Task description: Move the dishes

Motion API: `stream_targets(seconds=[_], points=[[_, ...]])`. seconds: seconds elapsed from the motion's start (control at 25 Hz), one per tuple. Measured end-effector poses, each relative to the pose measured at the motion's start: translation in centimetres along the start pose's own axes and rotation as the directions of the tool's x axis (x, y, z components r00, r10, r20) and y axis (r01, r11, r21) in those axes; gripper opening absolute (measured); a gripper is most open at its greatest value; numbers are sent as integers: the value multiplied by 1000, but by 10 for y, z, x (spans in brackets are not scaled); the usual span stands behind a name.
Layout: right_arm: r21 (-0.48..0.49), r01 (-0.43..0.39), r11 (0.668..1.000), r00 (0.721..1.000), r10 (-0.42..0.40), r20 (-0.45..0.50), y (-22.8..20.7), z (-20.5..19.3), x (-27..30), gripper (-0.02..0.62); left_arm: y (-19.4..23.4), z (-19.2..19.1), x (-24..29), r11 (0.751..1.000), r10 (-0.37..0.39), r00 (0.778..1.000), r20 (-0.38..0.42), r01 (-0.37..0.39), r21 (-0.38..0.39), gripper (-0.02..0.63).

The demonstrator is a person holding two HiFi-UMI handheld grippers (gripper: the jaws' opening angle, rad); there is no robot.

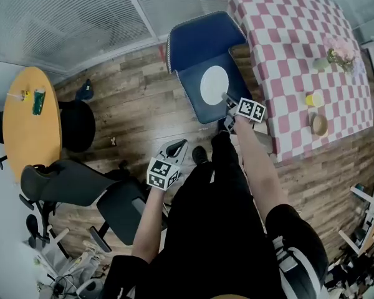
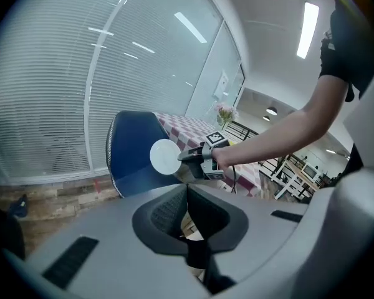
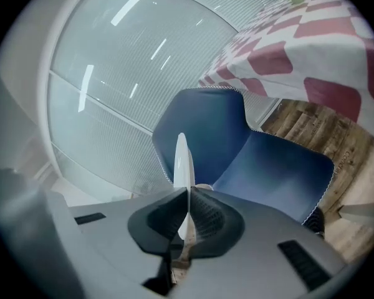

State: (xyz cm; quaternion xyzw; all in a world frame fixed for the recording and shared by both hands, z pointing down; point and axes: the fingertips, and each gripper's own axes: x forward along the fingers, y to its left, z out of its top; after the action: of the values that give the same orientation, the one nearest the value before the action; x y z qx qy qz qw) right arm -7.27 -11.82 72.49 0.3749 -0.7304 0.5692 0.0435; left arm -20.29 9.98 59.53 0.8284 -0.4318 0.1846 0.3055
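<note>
A white plate (image 1: 214, 85) hangs over the seat of a blue chair (image 1: 196, 45), with my right gripper (image 1: 229, 99) shut on its near rim. In the right gripper view the plate (image 3: 183, 162) stands edge-on between the jaws of the right gripper (image 3: 187, 199). The left gripper view shows the same plate (image 2: 165, 156) face-on, held by the right gripper (image 2: 186, 157) in front of the blue chair (image 2: 129, 149). My left gripper (image 1: 176, 146) is lower and nearer my body, above the wooden floor. Its jaws meet with nothing between them (image 2: 187, 195).
A table with a pink-and-white checked cloth (image 1: 299, 48) stands right of the chair and carries a yellow cup (image 1: 313, 99), a bowl (image 1: 319, 124) and a flower vase (image 1: 340, 53). At the left are a round yellow table (image 1: 28, 120), a black stool (image 1: 78, 124) and an office chair (image 1: 81, 185).
</note>
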Motion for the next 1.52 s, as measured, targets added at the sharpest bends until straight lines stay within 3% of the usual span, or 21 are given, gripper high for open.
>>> stream_targets(seconds=[0.12,0.36,0.8,1.2,1.52], points=[[-8,-5,1000,1000,5,19,12,-2,-25,26,-6,-3,-13,1000,-8,1000,15,8,-13,23],[-24,-30,999,999,31,27,28,-6,-67,26,-27,-4,-14,998,-57,998,-5,57,32,23],[35,-81,996,987,76,143,8,21,-193,26,-124,22,23,978,-149,989,-17,150,145,23],[108,-98,989,971,71,227,-71,35,-336,26,-250,22,69,968,-180,983,-40,184,173,23],[168,-34,985,973,-6,233,-161,42,-413,28,-327,11,103,965,-180,982,-62,189,181,23]])
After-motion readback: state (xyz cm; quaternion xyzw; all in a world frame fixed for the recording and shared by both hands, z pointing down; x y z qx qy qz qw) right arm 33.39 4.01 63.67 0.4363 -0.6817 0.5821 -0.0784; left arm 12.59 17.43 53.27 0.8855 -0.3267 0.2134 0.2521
